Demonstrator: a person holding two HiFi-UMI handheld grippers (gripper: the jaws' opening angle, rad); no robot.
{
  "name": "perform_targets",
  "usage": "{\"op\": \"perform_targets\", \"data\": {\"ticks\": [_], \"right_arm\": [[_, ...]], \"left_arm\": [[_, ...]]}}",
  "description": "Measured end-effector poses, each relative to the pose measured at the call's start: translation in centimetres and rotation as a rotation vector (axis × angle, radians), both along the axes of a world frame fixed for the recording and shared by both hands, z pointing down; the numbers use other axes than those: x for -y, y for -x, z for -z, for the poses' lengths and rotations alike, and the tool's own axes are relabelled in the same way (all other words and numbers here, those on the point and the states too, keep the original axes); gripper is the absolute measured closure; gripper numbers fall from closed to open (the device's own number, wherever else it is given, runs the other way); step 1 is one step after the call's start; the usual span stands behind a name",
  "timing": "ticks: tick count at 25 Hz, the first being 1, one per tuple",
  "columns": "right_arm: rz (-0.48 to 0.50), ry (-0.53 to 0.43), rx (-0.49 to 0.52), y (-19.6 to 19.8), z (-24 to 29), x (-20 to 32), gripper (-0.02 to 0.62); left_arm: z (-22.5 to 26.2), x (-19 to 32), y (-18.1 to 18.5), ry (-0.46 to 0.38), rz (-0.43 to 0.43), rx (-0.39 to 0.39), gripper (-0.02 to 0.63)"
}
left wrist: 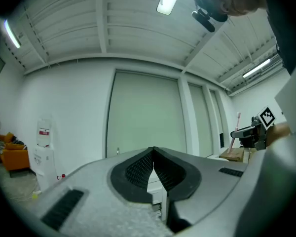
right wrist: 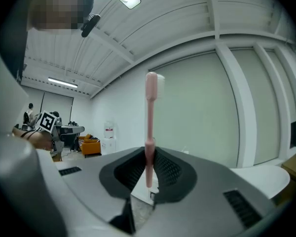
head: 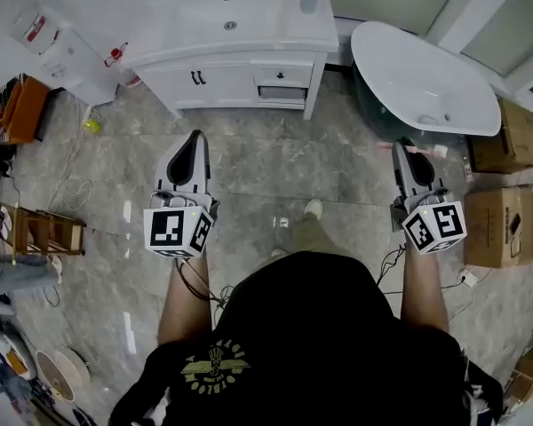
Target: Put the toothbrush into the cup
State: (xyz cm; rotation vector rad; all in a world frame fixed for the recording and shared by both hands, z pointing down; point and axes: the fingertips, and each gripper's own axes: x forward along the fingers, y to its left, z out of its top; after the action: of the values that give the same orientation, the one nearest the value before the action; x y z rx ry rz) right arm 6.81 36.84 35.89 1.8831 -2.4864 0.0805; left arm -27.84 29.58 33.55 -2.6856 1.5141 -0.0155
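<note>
I stand on the floor a few steps from a white vanity (head: 240, 56). A small blue-grey cup (head: 309, 0) sits at the vanity's back right corner, far beyond both grippers. My right gripper (right wrist: 149, 154) is shut on a pink toothbrush (right wrist: 150, 112), which stands upright with its white head on top. In the head view this gripper (head: 406, 145) points level toward the bathtub side. My left gripper (left wrist: 153, 149) is shut with nothing between its pads, and in the head view it (head: 195, 140) points at the vanity. The left gripper view also shows the toothbrush (left wrist: 235, 132) off to the right.
A white bathtub (head: 426, 78) lies right of the vanity. Cardboard boxes (head: 506, 224) stand along the right side. A water dispenser (head: 58, 47), an orange seat (head: 22, 105) and a wooden rack (head: 40, 231) are on the left. Cables trail over the marble floor (head: 249, 176).
</note>
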Motion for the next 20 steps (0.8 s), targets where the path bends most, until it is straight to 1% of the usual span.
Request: {"op": "perform_targets", "data": {"ticks": [2, 5, 10, 16, 20], "right_arm": [[0.007, -0.005, 0.008, -0.4, -0.1, 1.2, 0.543], [0.007, -0.002, 0.021, -1.1, -0.6, 3.5, 0.543], [0.024, 0.030, 0.029, -1.9, -1.5, 8.0, 0.543], [0.063, 0.049, 0.019, -2.8, -1.5, 14.0, 0.543], [0.083, 0.051, 0.029, -4.4, -1.1, 17.2, 0.543]], "left_arm": [[-0.3, 1.1, 0.3, 0.005, 0.018, 0.007, 0.595], [-1.0, 2.9, 0.1, 0.027, 0.022, 0.023, 0.595], [-2.1, 6.2, -0.6, 0.054, 0.038, 0.045, 0.595], [-3.2, 11.4, -2.7, 0.079, 0.045, 0.031, 0.595], [-3.0, 14.4, -4.8, 0.077, 0.047, 0.029, 0.595]]}}
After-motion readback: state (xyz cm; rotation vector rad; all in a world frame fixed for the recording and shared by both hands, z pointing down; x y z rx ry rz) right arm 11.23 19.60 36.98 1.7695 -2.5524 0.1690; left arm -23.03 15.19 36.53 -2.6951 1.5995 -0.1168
